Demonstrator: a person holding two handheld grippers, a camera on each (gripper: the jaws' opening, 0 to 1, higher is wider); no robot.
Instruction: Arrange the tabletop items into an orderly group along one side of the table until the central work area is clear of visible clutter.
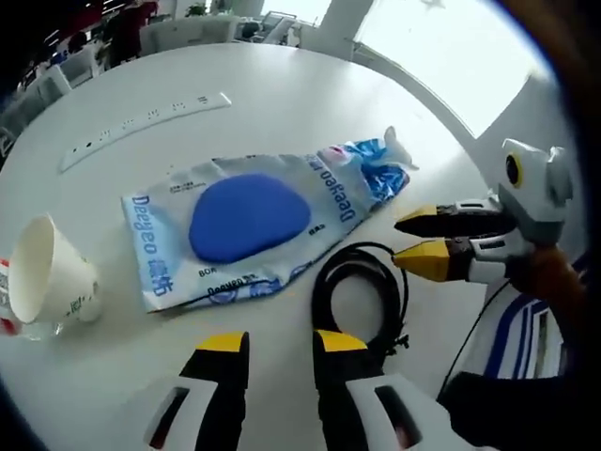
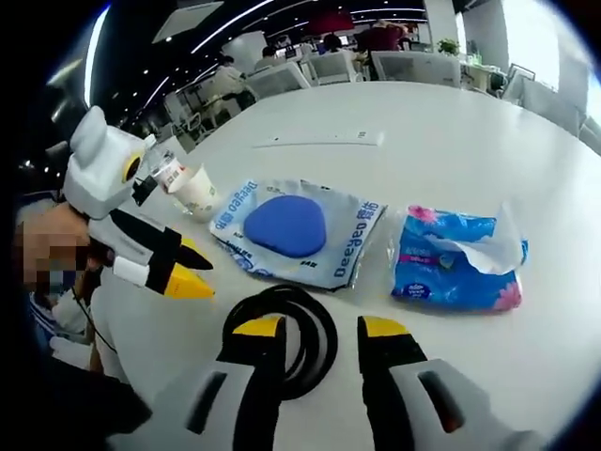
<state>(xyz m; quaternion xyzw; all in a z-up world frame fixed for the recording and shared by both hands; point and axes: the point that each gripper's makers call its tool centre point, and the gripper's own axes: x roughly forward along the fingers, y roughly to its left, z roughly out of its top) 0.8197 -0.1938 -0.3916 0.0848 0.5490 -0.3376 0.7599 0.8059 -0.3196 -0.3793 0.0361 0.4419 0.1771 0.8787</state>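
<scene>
On the table [image 2: 488, 141] — one cable [image 2: 293, 331], two packets [image 2: 300, 230].

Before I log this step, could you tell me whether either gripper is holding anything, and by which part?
Nothing is held: the left gripper and right gripper are both open, hovering near the coiled black cable.

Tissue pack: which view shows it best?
The right gripper view: the tissue pack lies whole on the table, right of the wipes packet. The left gripper view catches just a crumpled end past that packet.
</scene>
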